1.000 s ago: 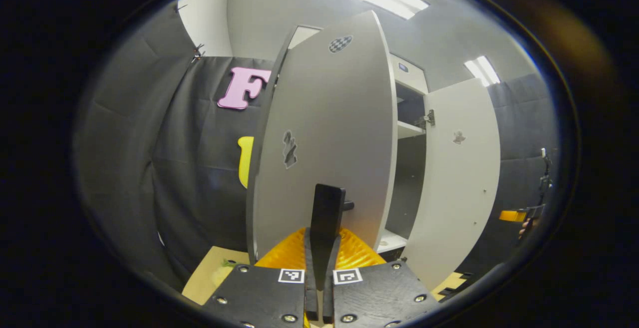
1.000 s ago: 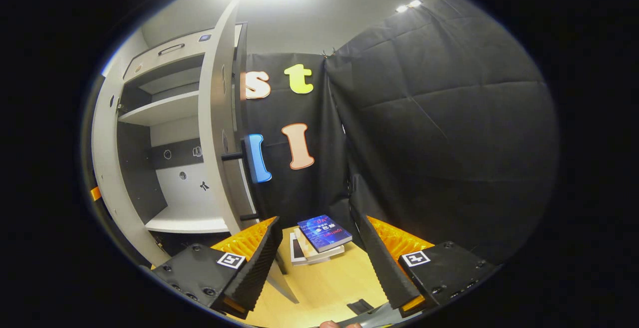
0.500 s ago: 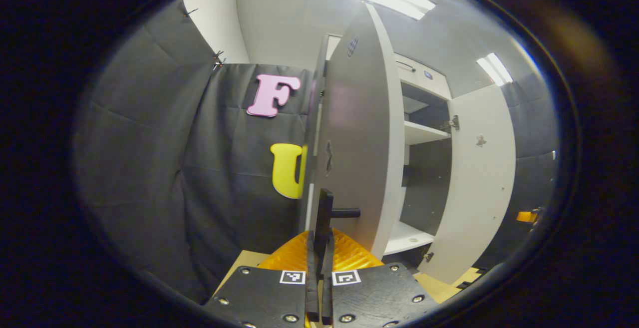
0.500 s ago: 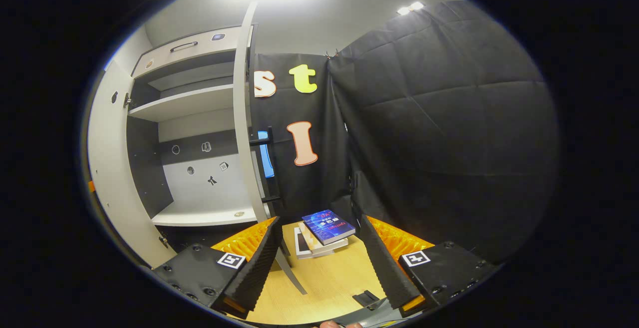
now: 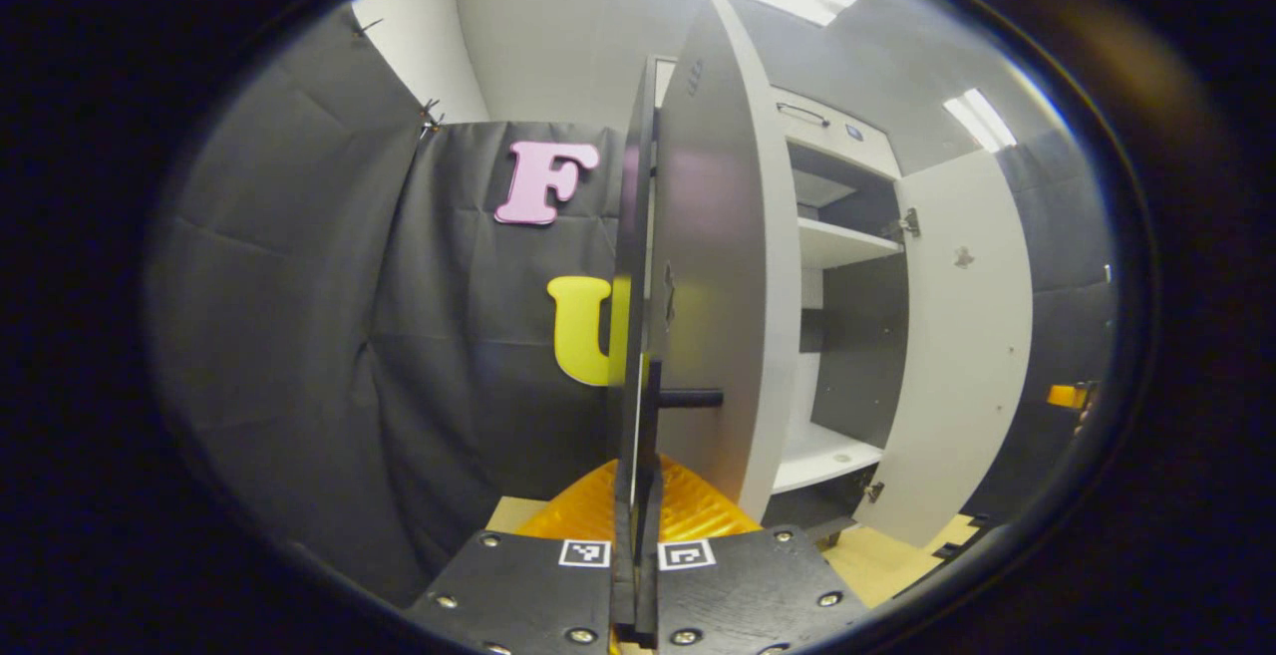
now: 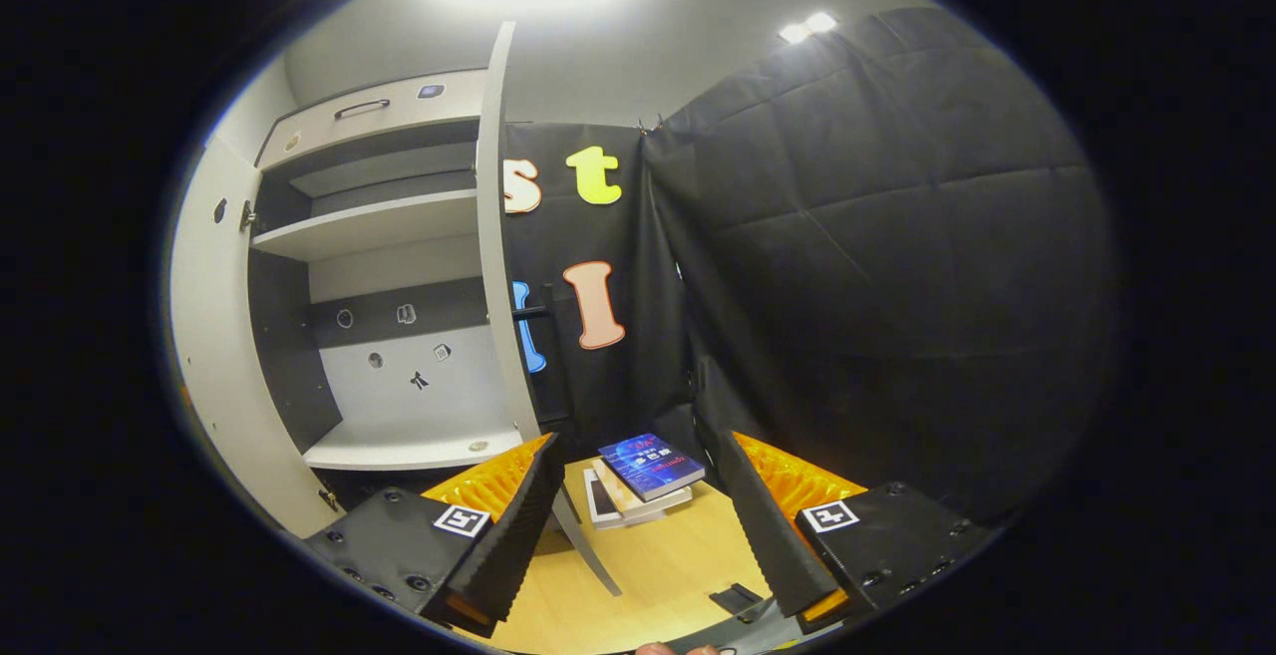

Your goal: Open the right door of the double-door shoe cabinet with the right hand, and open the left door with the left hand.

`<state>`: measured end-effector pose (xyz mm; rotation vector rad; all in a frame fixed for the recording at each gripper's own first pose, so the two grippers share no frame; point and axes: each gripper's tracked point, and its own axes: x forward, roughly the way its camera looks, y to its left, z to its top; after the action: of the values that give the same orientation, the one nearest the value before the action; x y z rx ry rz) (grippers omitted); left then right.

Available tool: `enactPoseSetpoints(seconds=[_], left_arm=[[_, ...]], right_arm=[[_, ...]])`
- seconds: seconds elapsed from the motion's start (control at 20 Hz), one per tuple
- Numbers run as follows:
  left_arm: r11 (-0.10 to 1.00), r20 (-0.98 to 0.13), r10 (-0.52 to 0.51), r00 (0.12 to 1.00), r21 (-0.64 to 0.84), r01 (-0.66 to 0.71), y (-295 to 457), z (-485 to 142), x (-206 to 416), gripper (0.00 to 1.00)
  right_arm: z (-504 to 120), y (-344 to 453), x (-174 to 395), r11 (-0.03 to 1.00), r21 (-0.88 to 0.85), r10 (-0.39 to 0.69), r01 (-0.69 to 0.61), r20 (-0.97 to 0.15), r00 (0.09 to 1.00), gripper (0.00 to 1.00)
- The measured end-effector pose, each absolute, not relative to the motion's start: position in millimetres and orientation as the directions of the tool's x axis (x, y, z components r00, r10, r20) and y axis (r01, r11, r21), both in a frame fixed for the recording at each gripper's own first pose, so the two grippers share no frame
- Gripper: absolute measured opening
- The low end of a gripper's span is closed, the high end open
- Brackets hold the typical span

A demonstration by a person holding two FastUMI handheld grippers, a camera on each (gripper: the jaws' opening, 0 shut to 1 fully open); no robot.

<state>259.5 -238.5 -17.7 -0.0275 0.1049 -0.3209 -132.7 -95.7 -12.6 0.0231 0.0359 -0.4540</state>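
The grey shoe cabinet (image 5: pixel 842 241) stands with both doors swung out. In the left gripper view the left door (image 5: pixel 713 266) is nearly edge-on right ahead, and my left gripper (image 5: pixel 638 500) is shut on its black bar handle (image 5: pixel 646 426). The right door (image 5: pixel 962 356) stands wide open further right. In the right gripper view the right door (image 6: pixel 495 266) is seen edge-on with its black handle (image 6: pixel 543 314) behind it. My right gripper (image 6: pixel 638 520) is open and holds nothing, a little in front of that door. The left door (image 6: pixel 204 336) shows at the far left.
Bare shelves (image 6: pixel 364 226) show inside the cabinet. A stack of books (image 6: pixel 646 471) lies on the wooden floor (image 6: pixel 648 575) by the black cloth wall (image 6: pixel 877 266). A small dark piece (image 6: pixel 738 599) lies on the floor near my right fingers.
The left door has swung further open with my left gripper shut on its handle, from face-on to nearly edge-on. The right gripper stays open, off the right door.
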Motion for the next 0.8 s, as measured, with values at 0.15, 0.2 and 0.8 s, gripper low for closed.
enactPoseSetpoints(seconds=[0.15, 0.2, 0.8], left_arm=[[0.948, -0.110, -0.318, 0.942, -0.058, 0.313, -233.4, -6.1, 259.8, 0.02], [0.954, -0.117, -0.299, 0.947, -0.044, 0.296, -227.3, -1.7, 260.0, 0.02], [0.974, -0.055, -0.217, 0.975, 0.056, 0.220, -273.8, -11.0, 166.4, 0.63]], right_arm=[[-11.9, -87.7, -126.4, 0.915, 0.004, -0.403, 0.404, -0.038, 0.914, 0.98], [-10.5, -80.5, -120.7, 0.924, 0.006, -0.383, 0.383, -0.039, 0.923, 0.98], [-7.4, -28.7, -99.5, 0.975, -0.031, -0.221, 0.220, -0.028, 0.975, 0.98]])
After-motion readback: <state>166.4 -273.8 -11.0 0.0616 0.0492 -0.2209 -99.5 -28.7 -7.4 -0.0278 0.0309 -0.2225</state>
